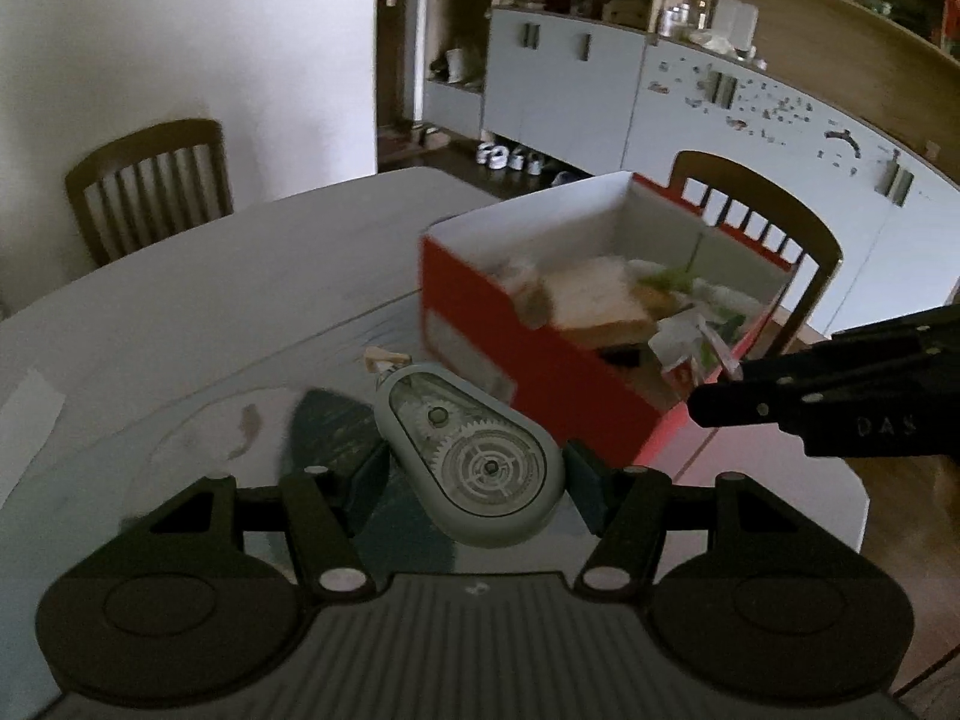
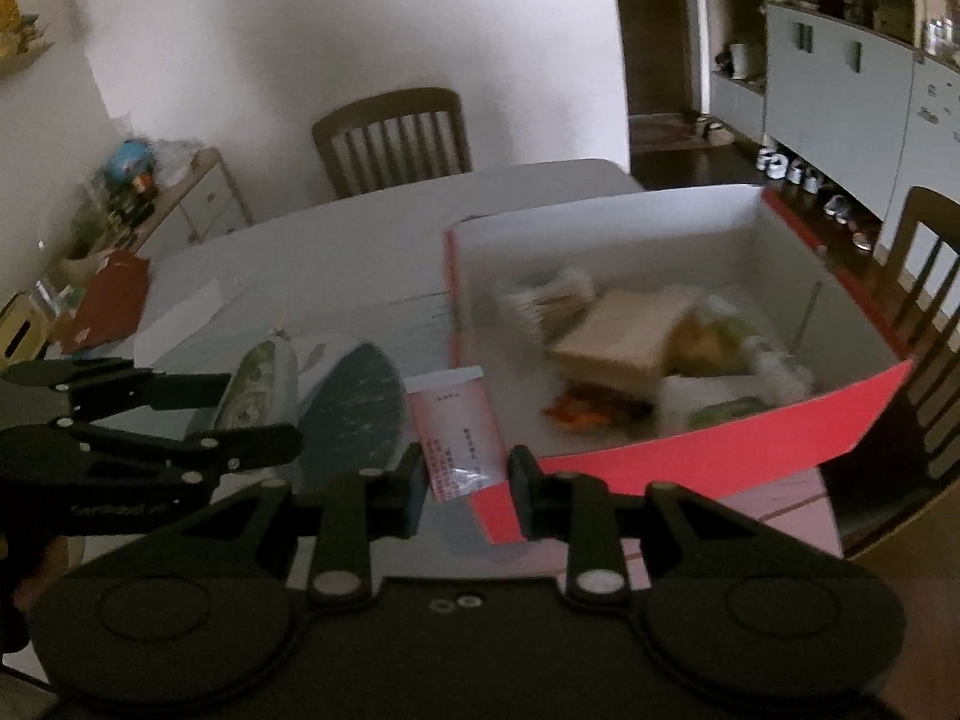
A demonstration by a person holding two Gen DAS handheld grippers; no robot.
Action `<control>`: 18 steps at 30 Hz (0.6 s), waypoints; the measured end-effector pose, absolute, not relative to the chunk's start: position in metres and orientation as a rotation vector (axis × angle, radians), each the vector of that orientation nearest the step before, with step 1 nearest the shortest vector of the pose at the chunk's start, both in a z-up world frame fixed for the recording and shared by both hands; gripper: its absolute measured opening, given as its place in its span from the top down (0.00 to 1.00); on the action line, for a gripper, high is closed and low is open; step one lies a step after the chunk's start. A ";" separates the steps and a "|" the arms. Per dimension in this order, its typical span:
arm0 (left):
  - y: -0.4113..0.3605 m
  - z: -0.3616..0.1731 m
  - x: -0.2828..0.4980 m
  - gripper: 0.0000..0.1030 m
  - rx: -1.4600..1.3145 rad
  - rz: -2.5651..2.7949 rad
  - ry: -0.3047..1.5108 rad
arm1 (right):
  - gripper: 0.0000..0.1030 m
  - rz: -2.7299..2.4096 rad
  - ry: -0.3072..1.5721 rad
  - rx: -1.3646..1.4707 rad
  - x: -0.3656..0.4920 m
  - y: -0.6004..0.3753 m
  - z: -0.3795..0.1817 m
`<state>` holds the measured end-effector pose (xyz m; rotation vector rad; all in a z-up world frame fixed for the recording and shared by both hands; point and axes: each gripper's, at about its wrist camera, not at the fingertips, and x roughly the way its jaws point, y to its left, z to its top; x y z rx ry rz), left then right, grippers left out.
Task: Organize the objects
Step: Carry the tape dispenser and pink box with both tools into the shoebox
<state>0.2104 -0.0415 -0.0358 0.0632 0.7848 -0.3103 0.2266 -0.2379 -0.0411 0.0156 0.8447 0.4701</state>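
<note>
- The left gripper (image 1: 474,468) pinches a grey correction-tape dispenser (image 1: 474,456) by its flanks, carried above the glass tabletop (image 1: 180,312) short of the red box (image 1: 540,372). The rounded shell could slide out before reaching the box.
- Its long axis runs away from the camera, its narrow nose toward the table's far edge.
- The right gripper (image 2: 465,489) nips the bottom of a pink sachet (image 2: 459,426) beside the box's near corner; the limp sachet could snag on the rim or slip free.
- The two grippers ride close together, so they could knock each other.
</note>
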 end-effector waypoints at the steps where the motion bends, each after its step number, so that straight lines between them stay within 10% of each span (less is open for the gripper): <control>1: -0.048 -0.035 0.212 0.39 0.068 -0.316 0.783 | 0.73 0.466 0.842 0.019 0.229 -0.244 -0.041; 18: -0.143 -0.034 0.255 0.39 0.120 -0.366 0.771 | 0.73 0.386 0.805 0.055 0.279 -0.327 -0.038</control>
